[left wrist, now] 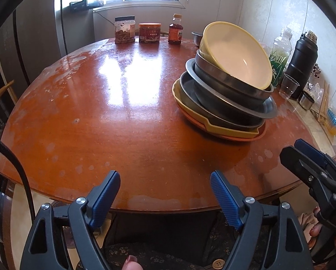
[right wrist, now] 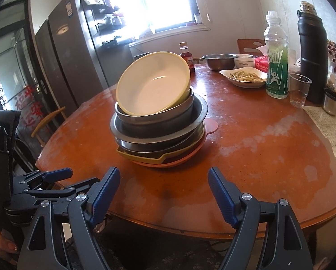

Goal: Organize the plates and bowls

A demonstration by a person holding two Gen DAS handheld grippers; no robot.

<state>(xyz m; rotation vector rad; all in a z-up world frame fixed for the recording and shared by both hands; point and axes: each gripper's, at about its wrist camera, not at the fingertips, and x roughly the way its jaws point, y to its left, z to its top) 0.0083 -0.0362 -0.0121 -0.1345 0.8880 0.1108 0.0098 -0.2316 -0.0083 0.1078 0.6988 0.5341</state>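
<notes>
A stack of dishes stands on the round wooden table (left wrist: 100, 117). A tilted yellow bowl (left wrist: 237, 54) (right wrist: 152, 85) tops it, over metal bowls (left wrist: 215, 83) (right wrist: 158, 117), a yellow plate (left wrist: 226, 130) (right wrist: 140, 155) and an orange plate (right wrist: 181, 159) at the bottom. My left gripper (left wrist: 165, 193) is open and empty at the table's near edge, left of the stack. My right gripper (right wrist: 164, 191) is open and empty at the near edge, in front of the stack; it also shows in the left wrist view (left wrist: 303, 155).
Jars (left wrist: 125, 30) and a sauce bottle (left wrist: 175, 30) stand at the far edge. A clear bottle (right wrist: 277, 56), black flask (right wrist: 312, 51), plastic cup (right wrist: 299, 90), food dish (right wrist: 244, 77) and metal bowl (right wrist: 218, 61) stand at the right. A fridge (right wrist: 77, 51) stands left.
</notes>
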